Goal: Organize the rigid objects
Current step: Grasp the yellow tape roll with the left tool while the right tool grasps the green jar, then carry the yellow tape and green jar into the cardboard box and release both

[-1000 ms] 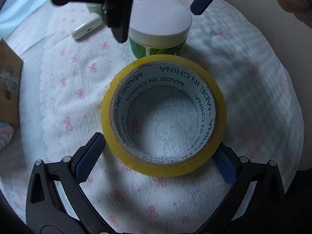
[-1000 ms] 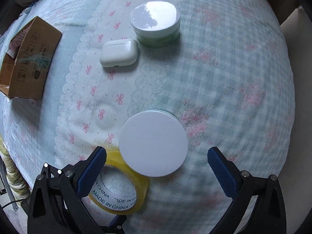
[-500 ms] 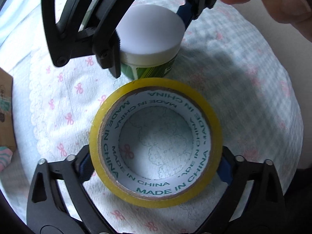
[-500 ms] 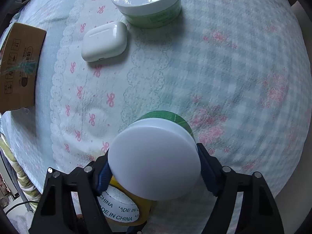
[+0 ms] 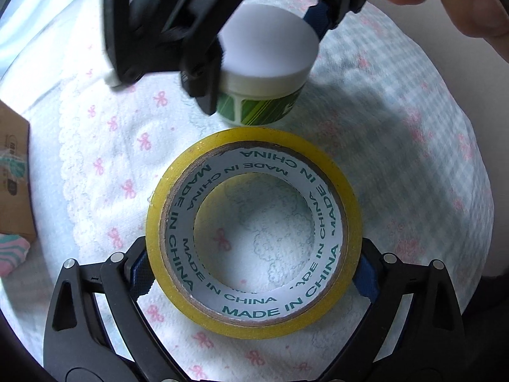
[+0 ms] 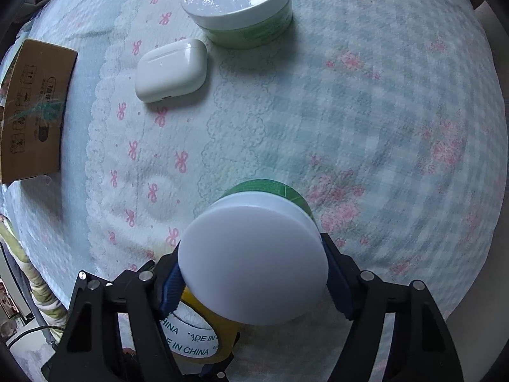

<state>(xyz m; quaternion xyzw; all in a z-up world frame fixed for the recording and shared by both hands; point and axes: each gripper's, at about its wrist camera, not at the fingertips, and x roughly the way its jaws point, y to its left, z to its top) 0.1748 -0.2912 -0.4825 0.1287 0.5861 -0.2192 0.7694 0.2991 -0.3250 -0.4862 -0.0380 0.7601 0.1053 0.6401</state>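
Note:
A yellow tape roll [image 5: 254, 222], printed MADE IN CHINA inside, sits between the fingers of my left gripper [image 5: 254, 270], which is shut on its sides. My right gripper [image 6: 251, 277] is shut on a green jar with a white lid [image 6: 253, 254] and holds it above the cloth. In the left wrist view the jar [image 5: 267, 63] hangs just beyond the tape, with the right gripper [image 5: 270, 41] around it. The tape [image 6: 197, 337] shows under the jar in the right wrist view.
A white earbud case [image 6: 171, 70] and a wider green jar with a white lid [image 6: 238, 6] lie further along the bow-patterned cloth [image 6: 366, 111]. A cardboard box [image 6: 31, 108] stands at the left edge of the cloth.
My left gripper closed on the tape roll. My right gripper closed on the green jar and lifted it off the cloth.

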